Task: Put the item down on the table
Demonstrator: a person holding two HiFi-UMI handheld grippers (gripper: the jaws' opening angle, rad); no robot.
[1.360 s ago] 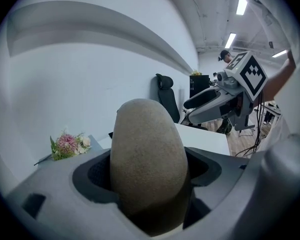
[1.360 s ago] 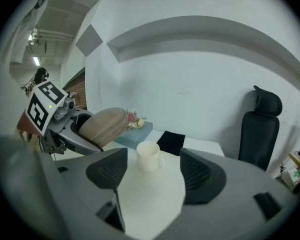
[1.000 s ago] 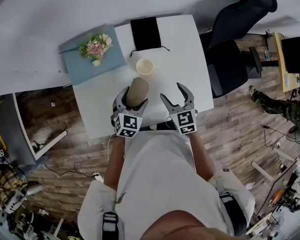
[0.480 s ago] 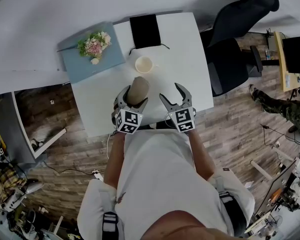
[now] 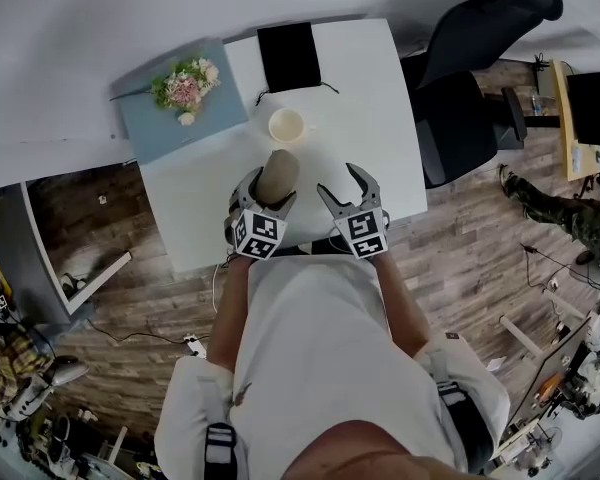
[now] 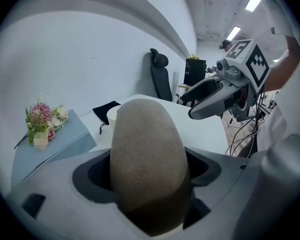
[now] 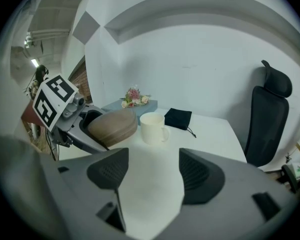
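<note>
Resting clamped between the jaws of the left gripper (image 5: 268,194), the tan oval item (image 5: 277,176) is held over the near part of the white table (image 5: 372,96). At its 3 o'clock, the right gripper (image 5: 340,180) is held with jaws apart, nothing between them. A cream mug (image 5: 286,125) is seen at the item's 12 o'clock.

left hand-held gripper (image 5: 270,190) clamps item (image 5: 278,171); right hand-held gripper (image 5: 340,183) agape
</note>
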